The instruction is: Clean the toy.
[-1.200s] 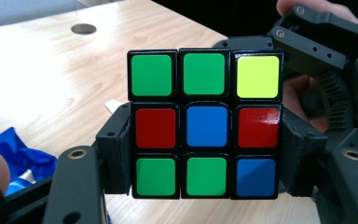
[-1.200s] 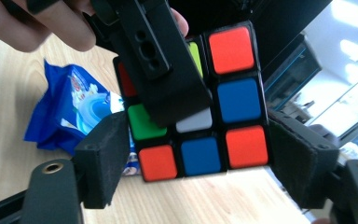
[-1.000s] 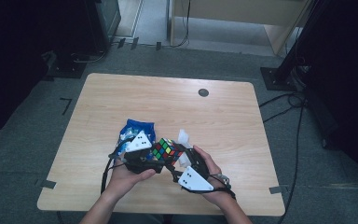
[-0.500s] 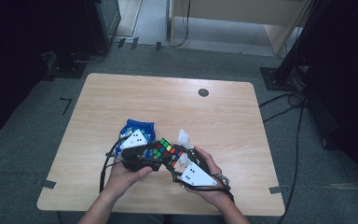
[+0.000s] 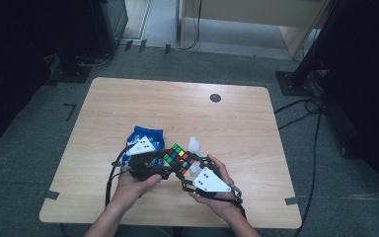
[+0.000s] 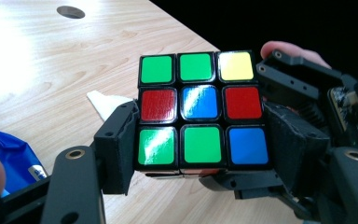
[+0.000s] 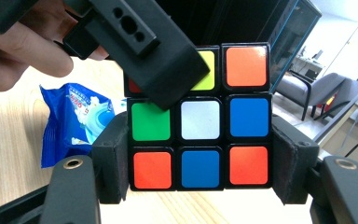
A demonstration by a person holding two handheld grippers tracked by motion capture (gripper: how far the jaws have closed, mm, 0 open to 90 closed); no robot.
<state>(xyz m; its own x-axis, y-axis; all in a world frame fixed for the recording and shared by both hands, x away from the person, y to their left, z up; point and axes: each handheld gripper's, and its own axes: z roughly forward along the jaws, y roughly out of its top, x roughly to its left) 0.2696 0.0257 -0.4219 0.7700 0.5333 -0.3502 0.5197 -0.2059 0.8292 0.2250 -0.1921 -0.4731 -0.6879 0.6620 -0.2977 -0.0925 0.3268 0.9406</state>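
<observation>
High view, left to right: blue crinkled plastic snack packet (image 5: 145,136) lying on the pale wooden table (image 5: 128,98), just behind the left gripper (image 5: 160,165); multicoloured three-by-three puzzle cube (image 5: 178,157) raised off the table near its front edge, between the two grippers; white crumpled tissue (image 5: 196,144) just behind the cube; right gripper (image 5: 190,170) under the person's right hand (image 5: 217,190).

Left gripper: jaws partly open, pads clamped on opposite sides of the cube's lower layer. Right gripper: jaws likewise partly open, pressed on another layer. Judged purpose: two grips on separate layers let one layer twist against the other, with the cube lifted so it turns freely.

Left gripper view: cube face (image 6: 203,109) of green, yellow, red and blue stickers, blue centre; tissue corner (image 6: 105,102) behind the left jaw; table's round dark grommet (image 6: 71,11).

Right gripper view: a different face (image 7: 200,119), white centre with orange, blue and green; the other gripper's jaw crossing its upper left; packet print (image 7: 74,121) legible as white and blue.
</observation>
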